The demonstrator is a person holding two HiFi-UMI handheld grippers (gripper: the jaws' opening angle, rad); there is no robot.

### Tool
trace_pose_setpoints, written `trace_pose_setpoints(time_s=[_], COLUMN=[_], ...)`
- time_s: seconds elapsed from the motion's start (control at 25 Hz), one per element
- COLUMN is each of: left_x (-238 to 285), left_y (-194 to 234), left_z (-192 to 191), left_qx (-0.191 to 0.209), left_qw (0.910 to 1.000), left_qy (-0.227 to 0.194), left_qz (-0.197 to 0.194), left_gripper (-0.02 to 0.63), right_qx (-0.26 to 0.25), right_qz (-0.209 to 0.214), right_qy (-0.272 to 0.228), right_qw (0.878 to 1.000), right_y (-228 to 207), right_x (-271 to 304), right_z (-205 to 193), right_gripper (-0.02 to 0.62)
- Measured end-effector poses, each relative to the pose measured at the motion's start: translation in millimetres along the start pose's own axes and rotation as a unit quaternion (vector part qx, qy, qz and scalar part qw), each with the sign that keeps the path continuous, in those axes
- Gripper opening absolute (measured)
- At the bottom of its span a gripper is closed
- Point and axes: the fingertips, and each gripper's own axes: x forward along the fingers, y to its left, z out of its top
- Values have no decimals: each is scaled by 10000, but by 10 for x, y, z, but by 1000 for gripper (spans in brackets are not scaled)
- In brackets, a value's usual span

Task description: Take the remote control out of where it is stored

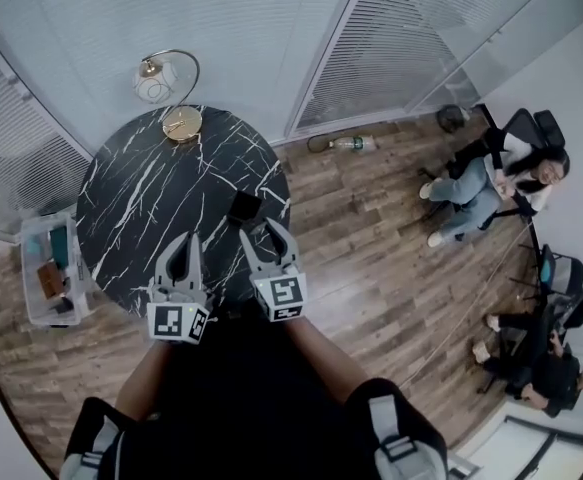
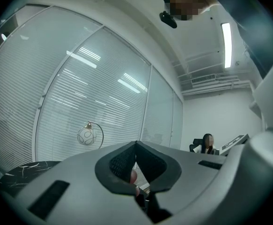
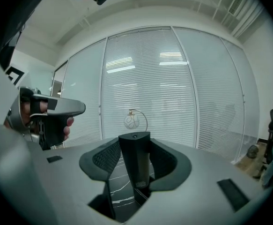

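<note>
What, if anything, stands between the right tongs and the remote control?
Nothing visible does: the right tongs clamp the remote control, upright between their jaws, over the marble table.

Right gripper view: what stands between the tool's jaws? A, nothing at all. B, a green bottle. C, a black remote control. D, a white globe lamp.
C: the black remote control stands upright, clamped between the jaws of the right tool, while the globe lamp sits well behind it.
</note>
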Motion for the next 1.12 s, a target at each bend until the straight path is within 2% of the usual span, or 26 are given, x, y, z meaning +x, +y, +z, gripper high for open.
trace_pose_setpoints(time_s=[0.6,1.12], left_x=[3,6], left_y=[92,134], left_z=[-6,-41], left_qx=[7,-35], left_qw=[10000,9999], left_qy=[46,84], left_qz=[14,97], left_gripper=[9,9], right_qx=[62,128], right_qz=[-74,59], right_qy=[-424,-529], right_qw=[9991,9985], right_y=[47,95], right_x=[-4,-71], right_z=[460,585], right_gripper=[196,196])
